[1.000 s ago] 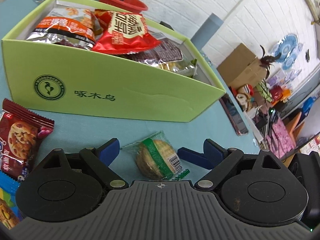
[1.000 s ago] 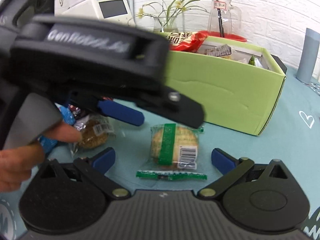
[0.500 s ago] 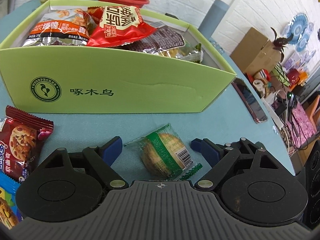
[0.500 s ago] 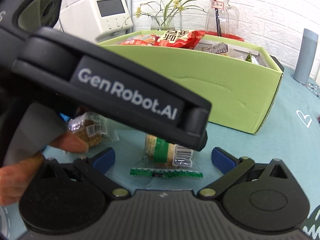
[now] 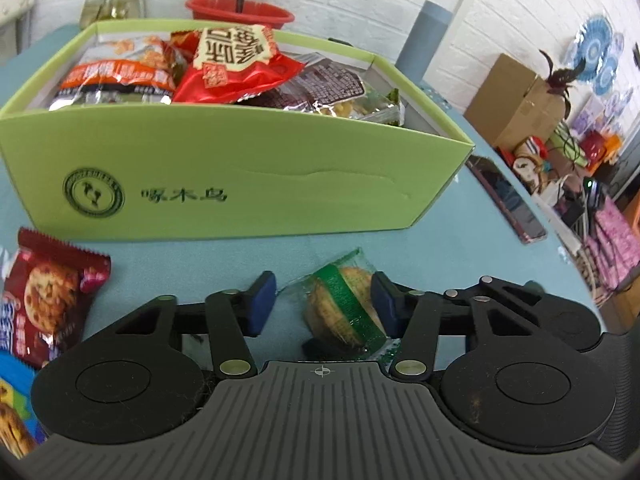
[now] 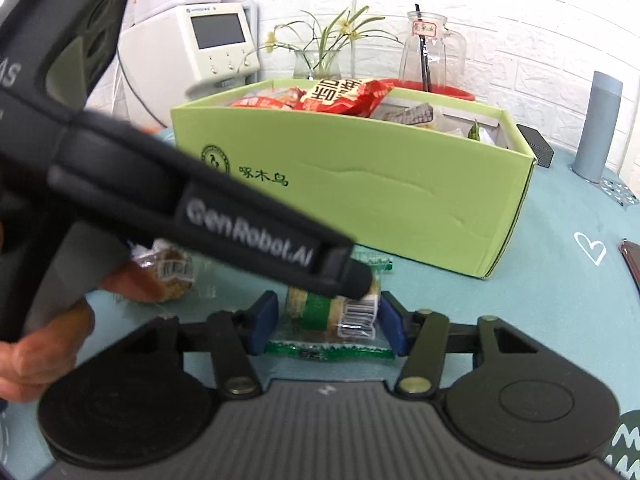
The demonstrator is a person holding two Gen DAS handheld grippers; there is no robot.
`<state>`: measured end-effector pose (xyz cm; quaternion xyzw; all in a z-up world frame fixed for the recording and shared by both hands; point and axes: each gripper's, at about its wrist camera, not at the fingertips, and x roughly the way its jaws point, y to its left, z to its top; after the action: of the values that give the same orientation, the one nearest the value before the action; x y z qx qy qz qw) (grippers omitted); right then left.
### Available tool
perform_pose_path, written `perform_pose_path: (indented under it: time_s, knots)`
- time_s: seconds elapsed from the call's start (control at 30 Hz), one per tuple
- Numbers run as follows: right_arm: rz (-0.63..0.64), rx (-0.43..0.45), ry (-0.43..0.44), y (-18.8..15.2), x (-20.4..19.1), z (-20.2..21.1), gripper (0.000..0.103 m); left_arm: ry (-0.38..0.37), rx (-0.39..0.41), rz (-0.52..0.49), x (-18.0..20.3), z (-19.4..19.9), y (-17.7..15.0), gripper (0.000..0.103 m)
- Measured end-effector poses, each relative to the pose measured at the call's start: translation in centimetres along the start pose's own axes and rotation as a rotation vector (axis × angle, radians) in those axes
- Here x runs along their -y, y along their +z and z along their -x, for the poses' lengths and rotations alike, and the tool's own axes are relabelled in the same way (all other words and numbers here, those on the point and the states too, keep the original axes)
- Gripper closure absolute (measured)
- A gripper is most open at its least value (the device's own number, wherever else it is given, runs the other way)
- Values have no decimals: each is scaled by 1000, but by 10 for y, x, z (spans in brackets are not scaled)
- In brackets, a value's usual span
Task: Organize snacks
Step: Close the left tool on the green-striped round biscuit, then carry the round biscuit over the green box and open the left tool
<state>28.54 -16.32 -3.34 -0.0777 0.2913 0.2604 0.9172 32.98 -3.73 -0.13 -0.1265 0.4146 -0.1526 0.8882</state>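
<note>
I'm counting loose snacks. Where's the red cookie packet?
In the left wrist view, the red cookie packet lies on the teal table at far left, before the green box.

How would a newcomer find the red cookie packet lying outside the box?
Start at the lime-green box on the teal tablecloth. In front of its logo corner lies the red cookie packet. Its zigzag top edge and pictured chip cookie set it apart from the blue packet nearer the camera.
</note>
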Motion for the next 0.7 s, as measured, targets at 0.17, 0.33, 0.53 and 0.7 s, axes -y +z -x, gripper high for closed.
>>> perform_pose_path:
  time_s: [0.17, 0.33, 0.53, 0.7]
  knots:
    - [-3, 79, 16, 10, -4, 20, 48, -123, 24, 90, -12, 29, 5, 90]
    - [22, 137, 20, 27, -8, 36, 48, -161, 50, 103, -9, 47, 31, 91]
    - [80, 208, -52, 89, 17, 30, 47, -179, 155, 43, 16, 56, 99, 85]
    - [-5, 203, -70, 123, 55, -13, 46, -166, 165, 51, 18, 18, 141, 83]
